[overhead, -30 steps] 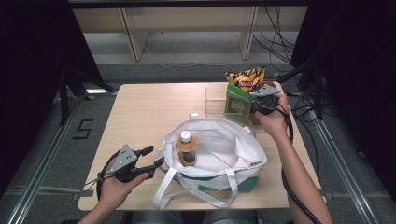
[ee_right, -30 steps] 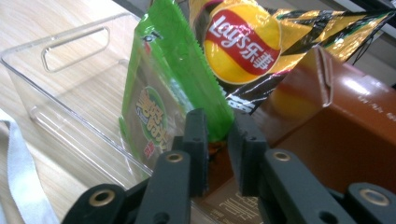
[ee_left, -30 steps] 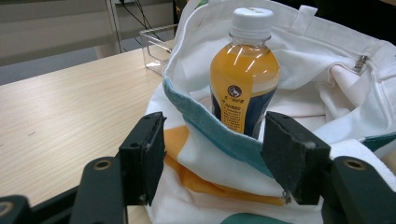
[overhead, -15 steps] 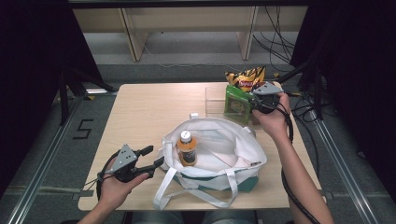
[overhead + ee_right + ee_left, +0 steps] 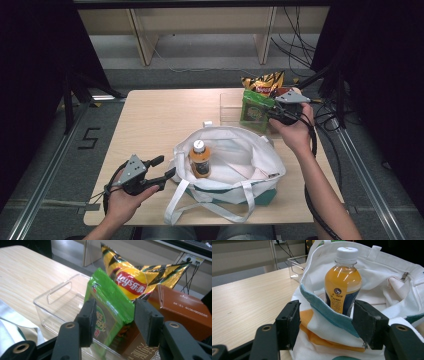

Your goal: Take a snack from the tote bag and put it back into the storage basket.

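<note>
Leftmost, the left gripper was held at 7 o'clock on the table, its jaws parted around the rim of the white tote bag; whether the cloth was actually pinched could not be told. Soft, limp fabric was judged to collapse unless held open. An orange drink bottle stood upright inside the bag. At 1 o'clock, the right gripper was positioned with the green snack pouch between its jaws; these had just been opening, and the pads appeared clear of it. This pouch was judged light, crushable and slick, best taken near its sealed top edge. It stood in the clear plastic bin, beside a yellow crisp bag and a brown carton.
</note>
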Motion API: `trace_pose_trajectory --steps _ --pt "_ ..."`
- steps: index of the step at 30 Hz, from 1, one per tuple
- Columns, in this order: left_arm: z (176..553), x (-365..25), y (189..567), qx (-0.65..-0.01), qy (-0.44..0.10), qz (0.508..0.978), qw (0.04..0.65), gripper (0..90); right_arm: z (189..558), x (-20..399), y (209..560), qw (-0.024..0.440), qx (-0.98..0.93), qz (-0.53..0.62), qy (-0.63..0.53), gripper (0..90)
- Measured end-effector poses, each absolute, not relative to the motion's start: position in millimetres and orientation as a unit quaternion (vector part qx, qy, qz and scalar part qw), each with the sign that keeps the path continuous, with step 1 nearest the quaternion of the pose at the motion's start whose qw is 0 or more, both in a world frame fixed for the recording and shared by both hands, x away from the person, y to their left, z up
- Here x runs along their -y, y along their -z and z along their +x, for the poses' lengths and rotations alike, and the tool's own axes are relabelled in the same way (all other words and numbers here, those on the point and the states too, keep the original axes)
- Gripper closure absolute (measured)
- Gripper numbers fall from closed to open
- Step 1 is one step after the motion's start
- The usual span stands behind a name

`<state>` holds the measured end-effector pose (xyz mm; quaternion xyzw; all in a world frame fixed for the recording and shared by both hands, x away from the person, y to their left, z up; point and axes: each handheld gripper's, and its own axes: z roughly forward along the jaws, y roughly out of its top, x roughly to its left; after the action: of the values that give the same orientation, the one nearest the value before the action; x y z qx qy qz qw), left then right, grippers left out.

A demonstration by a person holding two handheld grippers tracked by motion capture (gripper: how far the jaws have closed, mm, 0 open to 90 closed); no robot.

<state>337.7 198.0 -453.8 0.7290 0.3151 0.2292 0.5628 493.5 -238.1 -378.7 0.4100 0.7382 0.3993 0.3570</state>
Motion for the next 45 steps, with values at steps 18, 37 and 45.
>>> trace_pose_trajectory --steps 18,37,45 --pt "336 -198 452 -0.315 -0.233 0.73 0.56 38.5 461 229 372 0.321 -0.731 0.401 -0.449 48.8" --pt "337 -199 452 -0.314 -0.232 0.726 0.566 38.5 425 202 372 0.284 -0.751 0.364 -0.473 46.9" --pt "337 -200 451 -0.317 -0.232 0.725 0.566 38.5 414 184 376 0.253 -0.765 0.349 -0.477 46.3"
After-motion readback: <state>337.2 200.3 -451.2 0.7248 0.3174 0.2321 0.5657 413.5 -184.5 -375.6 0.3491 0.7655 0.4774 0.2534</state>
